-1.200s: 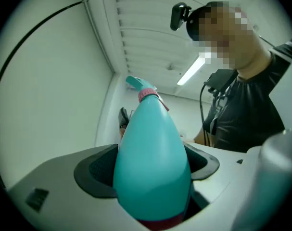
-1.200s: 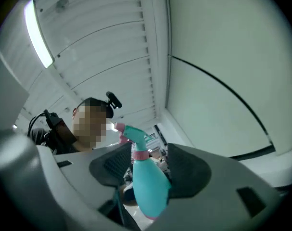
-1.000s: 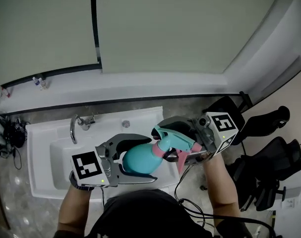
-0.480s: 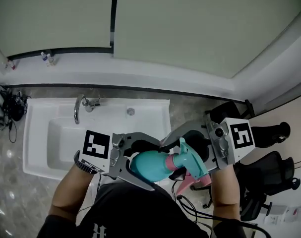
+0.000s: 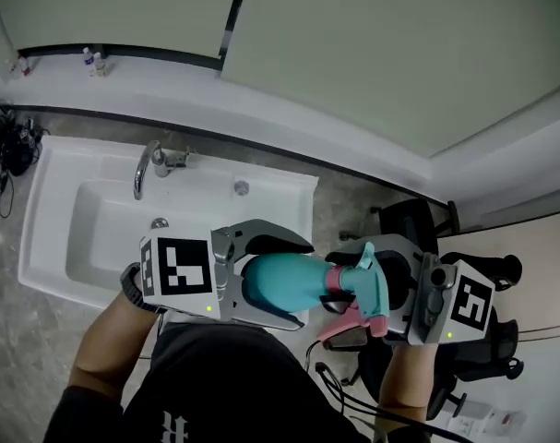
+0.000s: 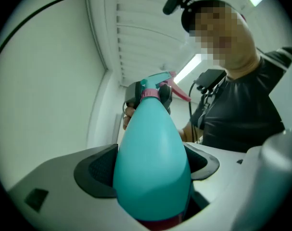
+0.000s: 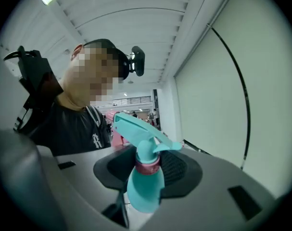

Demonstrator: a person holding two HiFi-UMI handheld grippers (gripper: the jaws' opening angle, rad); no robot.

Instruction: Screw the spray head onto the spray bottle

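A teal spray bottle [image 5: 280, 282] lies level in front of my chest, and my left gripper [image 5: 294, 284] is shut on its wide body [image 6: 153, 167]. The teal spray head [image 5: 364, 284] with a pink trigger [image 5: 347, 327] sits on the bottle's neck. A pink collar [image 7: 148, 167] joins the two. My right gripper [image 5: 344, 293] faces the left one. Its jaws have just been closing, and the black pads now lie against the collar on both sides [image 7: 148, 170]. In the left gripper view the spray head [image 6: 153, 84] shows at the far end of the bottle.
A white sink [image 5: 49, 220] with a chrome faucet [image 5: 146, 166] stands to the left, beyond the grippers. Small bottles [image 5: 92, 60] stand on the ledge by the wall. Black office chairs [image 5: 418, 220] and cables are close on the right.
Both grippers and the bottle have shifted right, off the sink and toward the chairs. The right gripper has rolled, its marker cube dropping to the lower right, and the pink trigger now hangs down.
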